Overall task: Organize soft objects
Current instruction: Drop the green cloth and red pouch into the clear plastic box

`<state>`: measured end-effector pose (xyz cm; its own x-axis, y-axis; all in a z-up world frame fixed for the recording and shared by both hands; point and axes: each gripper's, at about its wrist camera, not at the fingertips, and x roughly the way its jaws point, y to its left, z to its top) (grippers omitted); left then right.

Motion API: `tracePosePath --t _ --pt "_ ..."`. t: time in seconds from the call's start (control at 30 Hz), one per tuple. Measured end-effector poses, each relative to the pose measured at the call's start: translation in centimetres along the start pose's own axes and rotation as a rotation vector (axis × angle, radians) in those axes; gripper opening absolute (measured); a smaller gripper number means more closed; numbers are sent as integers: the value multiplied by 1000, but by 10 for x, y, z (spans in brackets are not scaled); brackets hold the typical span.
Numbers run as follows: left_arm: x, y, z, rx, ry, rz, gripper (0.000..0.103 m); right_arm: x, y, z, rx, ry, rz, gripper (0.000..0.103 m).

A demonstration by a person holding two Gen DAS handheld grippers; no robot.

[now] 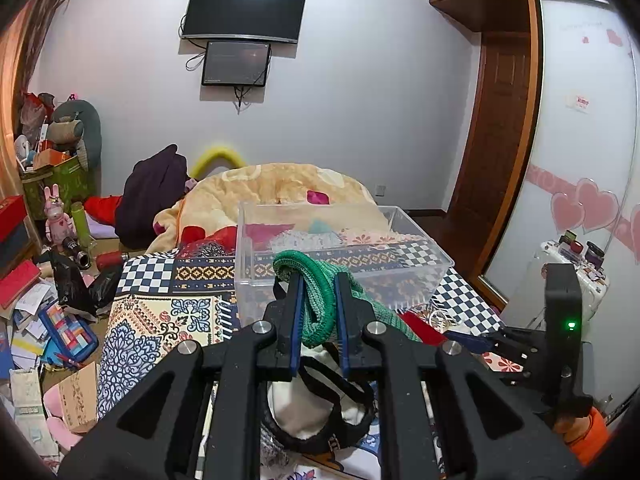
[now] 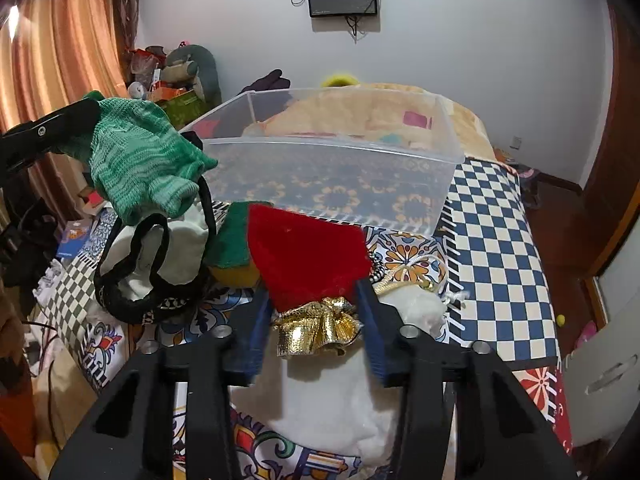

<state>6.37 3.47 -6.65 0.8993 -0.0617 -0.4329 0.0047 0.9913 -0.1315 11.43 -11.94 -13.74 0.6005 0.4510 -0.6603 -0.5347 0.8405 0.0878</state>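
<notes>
My left gripper (image 1: 318,280) is shut on a green knitted cloth (image 1: 316,304) and holds it up in front of the clear plastic box (image 1: 404,264) on the bed. The cloth also shows in the right wrist view (image 2: 144,164), hanging at the upper left. My right gripper (image 2: 312,292) is open, its fingers on either side of a red velvet hat with a gold bow (image 2: 308,256) and white trim (image 2: 344,400) lying on the bedspread. A white and black fabric item (image 2: 160,260) lies left of the hat.
The patterned bedspread (image 2: 500,240) covers the bed. A beige blanket (image 1: 276,192) is heaped behind the box. Clutter of boxes, books and toys (image 1: 48,300) fills the floor on the left. A wardrobe (image 1: 580,160) stands on the right.
</notes>
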Motion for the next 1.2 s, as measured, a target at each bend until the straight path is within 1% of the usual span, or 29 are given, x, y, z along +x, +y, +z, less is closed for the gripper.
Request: tracePosePath --t 0.07,0.17,0.3,0.47,0.6,0.67,0.73,0.87,0.97,1.1,1.13,1.2 --pt "3 0 3 6 -2 13 14 -5 0 1 5 -15 0 29" --pt "8 4 11 3 -6 15 14 -13 -1 5 22 -45 4 26" --pt "15 11 26 -18 -15 3 14 -30 -1 20 30 -103 19 25" --pt "28 18 49 -34 -34 3 14 -50 -3 45 34 -189 0 25" --pt "42 17 63 -18 -43 47 14 -55 -9 70 33 -248 -17 25" --pt "53 17 68 -6 -31 69 14 -53 -9 79 33 -261 -16 25" --pt "64 17 72 -2 -10 73 14 -49 -12 90 25 -271 -18 25" --pt "90 19 76 9 37 84 14 -30 -13 110 9 -258 -34 25" --pt "109 22 76 15 87 90 14 -16 -14 117 -1 -231 -38 25" --pt "135 27 74 14 166 78 14 10 -14 122 -27 -158 -42 25" --pt "144 28 73 10 207 62 14 19 -14 122 -34 -132 -42 25" --pt "155 30 70 7 255 48 14 34 -16 120 -37 -83 -34 25"
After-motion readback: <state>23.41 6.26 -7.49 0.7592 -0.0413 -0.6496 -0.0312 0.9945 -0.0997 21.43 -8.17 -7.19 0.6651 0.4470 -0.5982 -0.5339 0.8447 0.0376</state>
